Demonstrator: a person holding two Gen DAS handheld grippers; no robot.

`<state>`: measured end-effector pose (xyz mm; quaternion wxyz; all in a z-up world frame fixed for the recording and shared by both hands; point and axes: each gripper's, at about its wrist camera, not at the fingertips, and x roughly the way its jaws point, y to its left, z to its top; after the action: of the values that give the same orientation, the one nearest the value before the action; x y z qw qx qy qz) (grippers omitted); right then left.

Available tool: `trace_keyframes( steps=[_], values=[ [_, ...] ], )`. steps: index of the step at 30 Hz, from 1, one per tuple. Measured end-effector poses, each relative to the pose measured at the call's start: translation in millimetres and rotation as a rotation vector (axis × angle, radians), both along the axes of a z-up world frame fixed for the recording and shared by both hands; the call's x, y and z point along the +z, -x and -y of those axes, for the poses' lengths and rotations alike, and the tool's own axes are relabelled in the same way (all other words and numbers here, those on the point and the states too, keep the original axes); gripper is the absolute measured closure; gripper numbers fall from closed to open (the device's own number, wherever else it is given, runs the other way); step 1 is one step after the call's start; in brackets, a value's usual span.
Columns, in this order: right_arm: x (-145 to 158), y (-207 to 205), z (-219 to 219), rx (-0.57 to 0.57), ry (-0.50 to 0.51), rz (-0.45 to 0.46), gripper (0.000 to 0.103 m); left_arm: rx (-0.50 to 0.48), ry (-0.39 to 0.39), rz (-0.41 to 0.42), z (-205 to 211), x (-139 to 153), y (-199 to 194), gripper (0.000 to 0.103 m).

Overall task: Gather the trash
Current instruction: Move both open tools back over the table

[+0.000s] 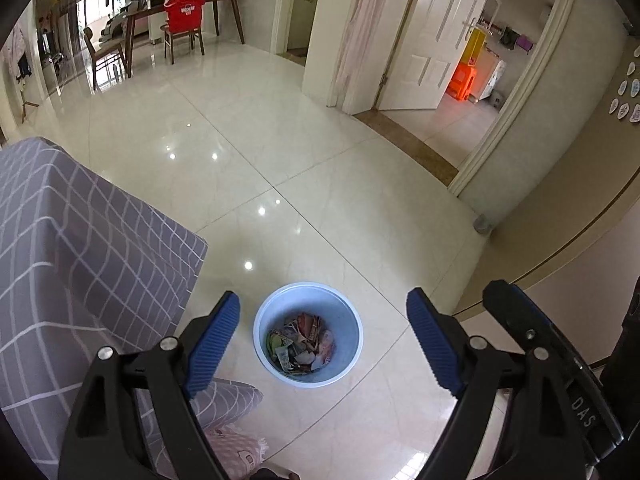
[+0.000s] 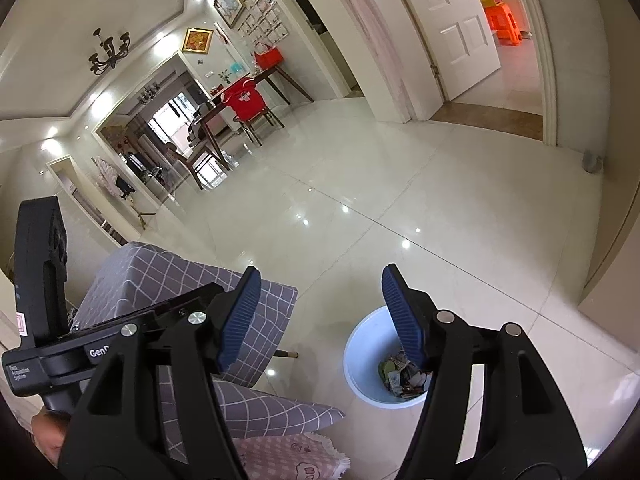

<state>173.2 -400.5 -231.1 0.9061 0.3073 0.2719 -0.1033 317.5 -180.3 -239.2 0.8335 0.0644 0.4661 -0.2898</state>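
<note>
A light blue bin (image 1: 344, 320) stands on the tiled floor, holding crumpled wrappers and paper trash (image 1: 304, 342). My left gripper (image 1: 323, 320) hangs open and empty high above it, jaws wide apart, the bin showing between them. My right gripper (image 2: 320, 312) is also open and empty, above and left of the bin (image 2: 360, 356), whose trash (image 2: 400, 376) is partly hidden by the right finger. The right gripper's body shows at the right edge of the left wrist view (image 1: 560, 360); the left gripper's body shows at the left of the right wrist view (image 2: 60, 352).
A table draped in a grey checked cloth (image 1: 80, 260) stands left of the bin, also in the right wrist view (image 2: 180, 280). A pink patterned cloth (image 2: 288, 456) lies below. An open white door (image 1: 424, 40) and doorway are far right; a dining table with a red-draped chair (image 1: 184, 12) is far back.
</note>
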Motion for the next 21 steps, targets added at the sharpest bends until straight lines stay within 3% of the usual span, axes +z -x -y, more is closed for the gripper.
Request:
trace_keyframes(
  steps=[9, 21],
  values=[
    [28.4, -5.1, -35.9, 0.071, 0.02, 0.029, 0.039, 0.079, 0.052, 0.061, -63.7, 43.9, 9.7, 0.019],
    [80.2, -58.9, -175.5, 0.355, 0.102, 0.067, 0.037, 0.255, 0.037, 0.188, -213.4, 93.6, 5.2, 0.019]
  ],
)
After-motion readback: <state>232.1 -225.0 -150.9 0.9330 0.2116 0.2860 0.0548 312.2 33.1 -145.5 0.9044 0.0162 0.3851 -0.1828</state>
